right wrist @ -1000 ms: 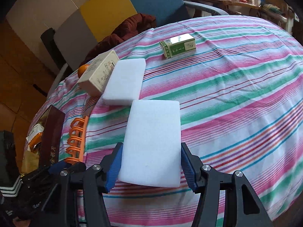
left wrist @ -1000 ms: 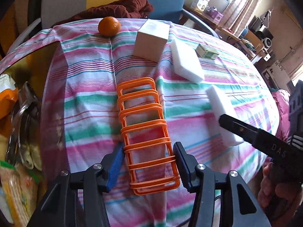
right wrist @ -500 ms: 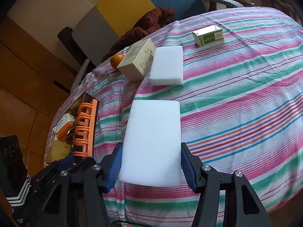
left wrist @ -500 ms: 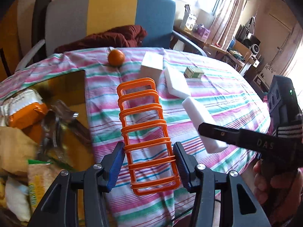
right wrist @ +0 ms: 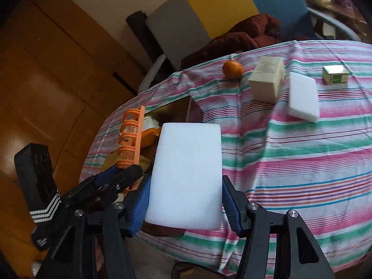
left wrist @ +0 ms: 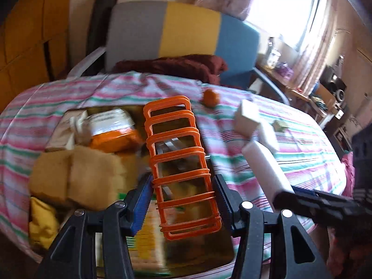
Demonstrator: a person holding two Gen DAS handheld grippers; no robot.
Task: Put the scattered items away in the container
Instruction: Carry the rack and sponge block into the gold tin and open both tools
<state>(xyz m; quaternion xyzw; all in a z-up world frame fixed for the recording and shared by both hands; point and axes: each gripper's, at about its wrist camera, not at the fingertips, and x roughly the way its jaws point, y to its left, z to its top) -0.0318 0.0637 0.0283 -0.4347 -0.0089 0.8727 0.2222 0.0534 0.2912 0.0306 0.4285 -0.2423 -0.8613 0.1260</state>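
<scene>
My left gripper [left wrist: 182,200] is shut on an orange plastic rack [left wrist: 179,160] and holds it in the air above the container [left wrist: 69,112], which is sunk into the striped table and holds several packets and sponges. My right gripper [right wrist: 184,205] is shut on a white foam block [right wrist: 186,174], raised at the container's near right edge. That block shows in the left wrist view [left wrist: 265,165], and the rack shows in the right wrist view [right wrist: 131,137].
On the striped cloth [right wrist: 302,153] lie an orange [right wrist: 233,69], a cream box [right wrist: 267,81], a second white foam block [right wrist: 303,97] and a small green box [right wrist: 336,74]. A chair with a dark red cloth [left wrist: 176,65] stands behind the table.
Both grippers lifted their items off the cloth and moved left. The rack now hangs over the container and the white block is at its edge.
</scene>
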